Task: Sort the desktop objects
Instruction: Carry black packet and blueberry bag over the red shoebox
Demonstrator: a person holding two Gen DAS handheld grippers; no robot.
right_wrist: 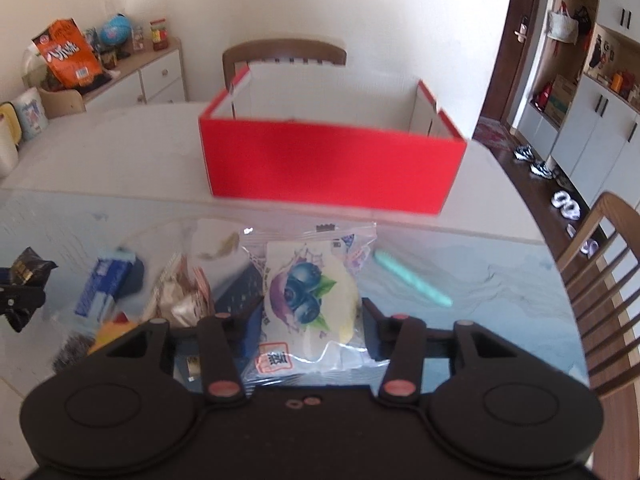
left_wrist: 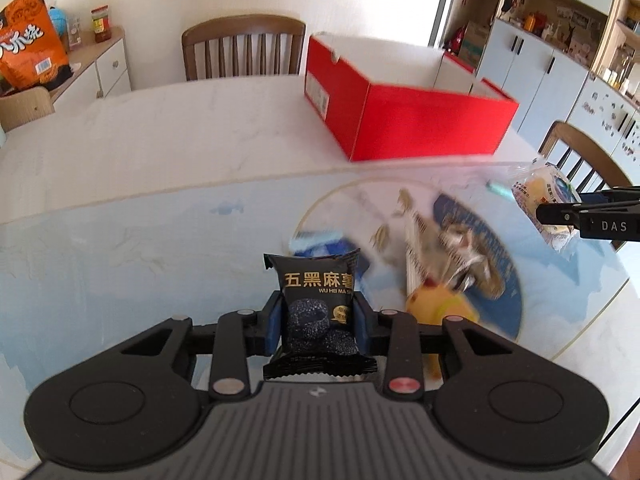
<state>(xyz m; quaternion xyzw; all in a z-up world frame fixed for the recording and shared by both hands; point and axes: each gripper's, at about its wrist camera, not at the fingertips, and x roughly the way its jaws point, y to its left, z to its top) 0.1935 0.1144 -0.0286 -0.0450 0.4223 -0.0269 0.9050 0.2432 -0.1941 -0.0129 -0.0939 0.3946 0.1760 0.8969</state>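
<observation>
Both your grippers hold snack packets above the table.
Your left gripper [left_wrist: 316, 322] clamps the black sesame packet [left_wrist: 316, 304]; your right gripper [right_wrist: 312, 326] pinches the blueberry packet [right_wrist: 310, 300]. Beyond stands the open red box [right_wrist: 328, 164]; clutter lies below.

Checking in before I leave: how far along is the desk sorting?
Early. Done: nothing visible inside the red box, though its floor is hidden. In hand: left gripper clamps a black snack packet; right gripper clamps a blueberry pastry packet. Left: blue carton, teal pen, other clutter.
</observation>
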